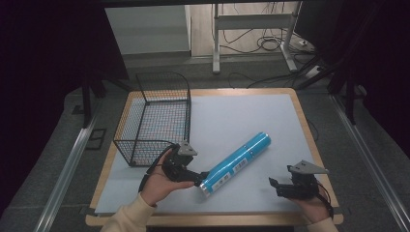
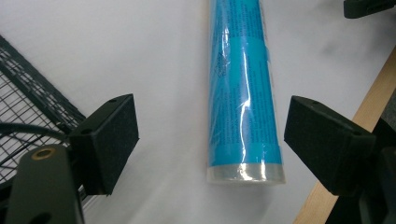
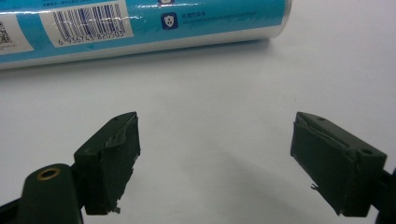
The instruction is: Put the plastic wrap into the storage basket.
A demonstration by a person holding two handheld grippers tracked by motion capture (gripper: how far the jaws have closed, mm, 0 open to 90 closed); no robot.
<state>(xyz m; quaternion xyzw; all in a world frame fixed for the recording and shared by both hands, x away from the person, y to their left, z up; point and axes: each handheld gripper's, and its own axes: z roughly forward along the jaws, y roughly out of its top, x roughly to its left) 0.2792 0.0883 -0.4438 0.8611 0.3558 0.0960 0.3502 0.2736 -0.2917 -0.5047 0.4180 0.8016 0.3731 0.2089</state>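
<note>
Your left tongs (image 1: 202,179) sit at the near left of the tabletop (image 1: 241,116), held in your left hand (image 1: 157,186); in the left gripper view the two black jaws stand wide apart, one on each side of the near end of the blue tube (image 2: 243,93), and neither pad touches it; the left tongs (image 2: 210,140) are therefore spread, not clamped on anything.

The blue tube (image 1: 237,163) lies on its side on the pale sheet that covers the tabletop, running diagonally from the near end by your left tongs up and away toward the right; a clear film wraps it, and its near end shows a pale clear cap band; a white label with a barcode (image 3: 88,21) faces your right tongs in the right gripper view.

Your right tongs (image 1: 273,183) rest at the near right of the tabletop, in your right hand (image 1: 312,208), well apart from the tube; in the right gripper view the right tongs (image 3: 215,158) have their jaws wide apart over bare sheet, with the blue tube (image 3: 140,23) lying across the top of that view, beyond the jaw tips.

A black wire basket (image 1: 145,145) stands at the left of the tabletop, just beyond your left hand; its mesh (image 2: 28,102) shows at the left edge of the left gripper view; the wooden edge of the tabletop (image 2: 373,107) shows at the right of that view.
</note>
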